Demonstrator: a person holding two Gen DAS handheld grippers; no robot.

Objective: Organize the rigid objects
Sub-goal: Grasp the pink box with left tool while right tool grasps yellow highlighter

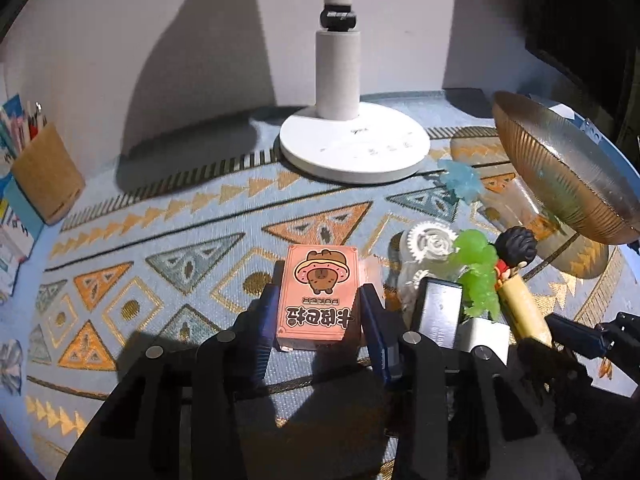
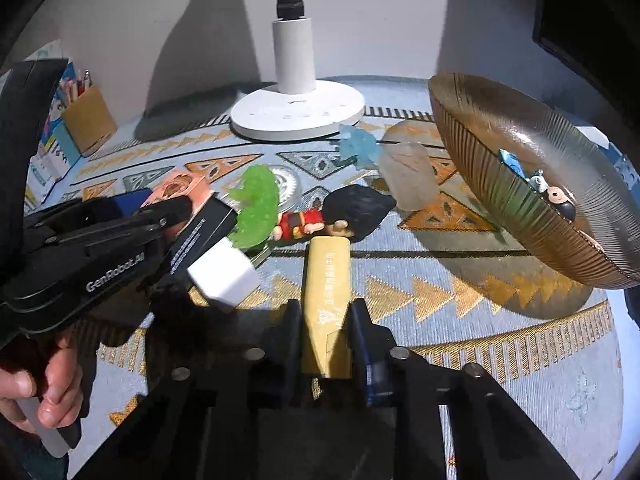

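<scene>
While the left gripper (image 1: 320,316) is sitting low in the middle of the left wrist view, its two blue-padded fingers (image 1: 266,320) are standing on both sides of a pink card box (image 1: 318,296) with a cartoon animal on it. The pads are lying right against the box sides, but I cannot tell surely if they are pressing it. The box is lying flat on the patterned blue tablecloth (image 1: 160,240).

Just right of the box, a black block (image 1: 438,312), a white cube (image 1: 486,336), a green translucent figure (image 1: 478,276) and a white gear piece (image 1: 430,242) are crowding together. Further up in the frame, a white lamp base (image 1: 354,148) is standing, and a ribbed amber glass bowl (image 1: 568,172) is filling the upper right.

In the right wrist view, the right gripper (image 2: 326,332) is clenching a yellow stick-shaped case (image 2: 328,292) at the lower middle. Its jaws are gripping the near end of the case, which is pointing upward in the frame. At the far tip a small doll with black hair (image 2: 332,216) is lying on its side. At the left edge a hand (image 2: 40,392) is holding the other gripper's handle.
</scene>
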